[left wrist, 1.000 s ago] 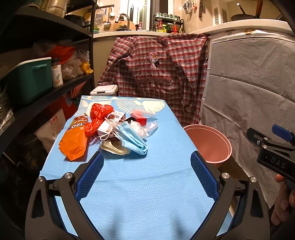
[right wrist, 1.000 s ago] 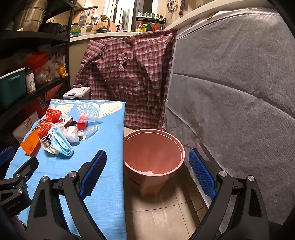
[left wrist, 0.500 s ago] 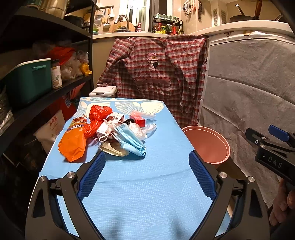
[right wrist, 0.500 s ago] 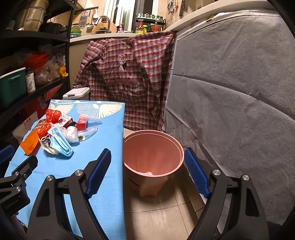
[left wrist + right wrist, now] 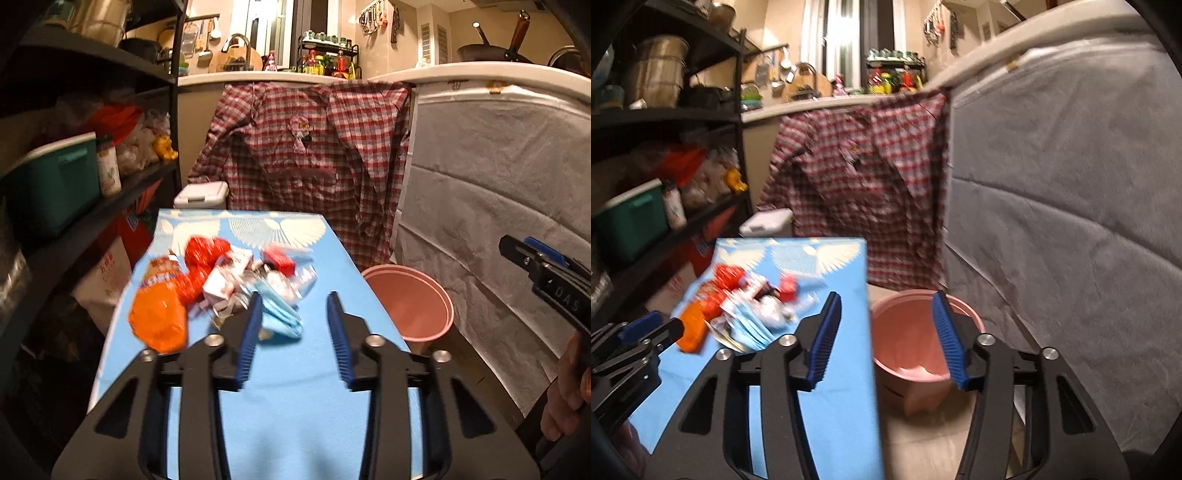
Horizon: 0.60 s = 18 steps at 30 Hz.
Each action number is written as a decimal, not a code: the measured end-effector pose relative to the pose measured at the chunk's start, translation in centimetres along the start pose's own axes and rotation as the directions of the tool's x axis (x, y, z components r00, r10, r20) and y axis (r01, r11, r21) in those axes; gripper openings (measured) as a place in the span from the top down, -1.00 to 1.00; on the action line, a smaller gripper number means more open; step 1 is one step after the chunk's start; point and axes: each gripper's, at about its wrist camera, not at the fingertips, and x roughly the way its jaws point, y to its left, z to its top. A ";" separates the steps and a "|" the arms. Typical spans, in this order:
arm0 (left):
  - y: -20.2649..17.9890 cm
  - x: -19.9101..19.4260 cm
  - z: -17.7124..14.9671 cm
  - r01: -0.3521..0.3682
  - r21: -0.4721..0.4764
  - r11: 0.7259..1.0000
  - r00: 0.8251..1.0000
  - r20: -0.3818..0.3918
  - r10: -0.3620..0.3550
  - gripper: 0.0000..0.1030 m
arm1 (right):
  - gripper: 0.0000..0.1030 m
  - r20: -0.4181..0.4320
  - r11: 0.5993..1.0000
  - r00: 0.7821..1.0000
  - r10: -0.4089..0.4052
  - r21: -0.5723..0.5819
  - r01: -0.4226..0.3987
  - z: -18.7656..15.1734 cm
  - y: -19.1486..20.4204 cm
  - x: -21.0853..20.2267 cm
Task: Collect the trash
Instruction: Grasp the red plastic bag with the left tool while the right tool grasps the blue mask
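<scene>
A pile of trash lies on the blue table [image 5: 295, 387]: an orange snack bag [image 5: 160, 321], a red wrapper [image 5: 201, 251], a blue face mask [image 5: 280, 314], a small red box [image 5: 280, 260] and clear plastic. My left gripper [image 5: 295, 314] is open and empty, its fingers partly closed, just short of the mask. A pink bin [image 5: 916, 332] stands on the floor right of the table; it also shows in the left wrist view [image 5: 413, 299]. My right gripper [image 5: 886, 325] is open and empty, above the table's right edge and the bin.
A black shelf [image 5: 92, 206] with a green box [image 5: 55, 184] and jars lines the left side. A plaid shirt [image 5: 314, 155] hangs behind the table. A grey covered wall [image 5: 1071, 221] runs along the right. A white lidded container [image 5: 201, 194] sits beyond the table.
Both grippers' fingers have narrowed from wide open. The left gripper has moved forward toward the trash pile. The right gripper has swung left toward the table edge.
</scene>
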 end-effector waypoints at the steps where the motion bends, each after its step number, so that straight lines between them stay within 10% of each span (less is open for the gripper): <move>1: 0.4 -0.1 0.7 0.005 0.005 1.000 1.000 0.006 -0.005 0.45 | 0.08 0.024 1.000 0.999 0.021 -0.010 -0.021 0.7 0.5 -0.2; 10: 6.2 0.9 7.5 -0.009 0.110 0.994 0.993 0.121 -0.005 0.66 | 0.33 0.106 0.972 0.971 0.215 -0.115 -0.203 6.5 5.2 1.8; 18: 14.2 6.0 8.5 -0.052 -0.072 0.996 0.994 0.094 0.059 0.79 | 0.56 0.059 0.913 0.924 0.379 -0.186 -0.363 6.1 9.6 7.8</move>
